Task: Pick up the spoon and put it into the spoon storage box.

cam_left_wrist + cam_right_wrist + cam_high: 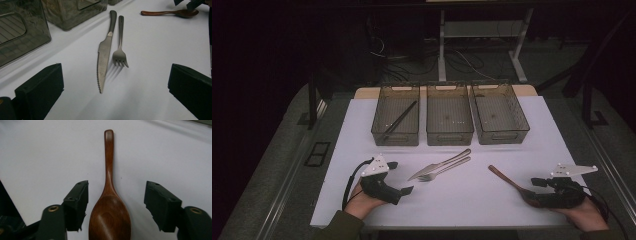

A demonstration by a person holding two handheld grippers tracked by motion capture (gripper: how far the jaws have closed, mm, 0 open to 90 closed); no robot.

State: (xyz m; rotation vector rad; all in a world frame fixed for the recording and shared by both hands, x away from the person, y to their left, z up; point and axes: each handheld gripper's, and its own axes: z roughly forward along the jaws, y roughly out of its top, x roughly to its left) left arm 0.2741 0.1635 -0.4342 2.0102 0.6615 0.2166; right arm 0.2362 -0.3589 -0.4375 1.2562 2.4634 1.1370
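Right gripper (116,202) spread wide, jaws either side of the wooden spoon's (110,202) bowl, not gripping. Left gripper (115,90) gapes empty, facing knife (103,60) and fork (120,53) lying side by side. Beyond, three bins; the left bin (395,136) holds a dark utensil (399,120).

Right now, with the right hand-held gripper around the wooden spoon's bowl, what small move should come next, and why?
Probably close the right hand-held gripper on the wooden spoon. Its jaws stand open on either side of the bowl, the spoon lies flat on the white table, and nothing is gripped yet. Lowering slightly first may help, since the pictures do not settle how high the jaws sit.
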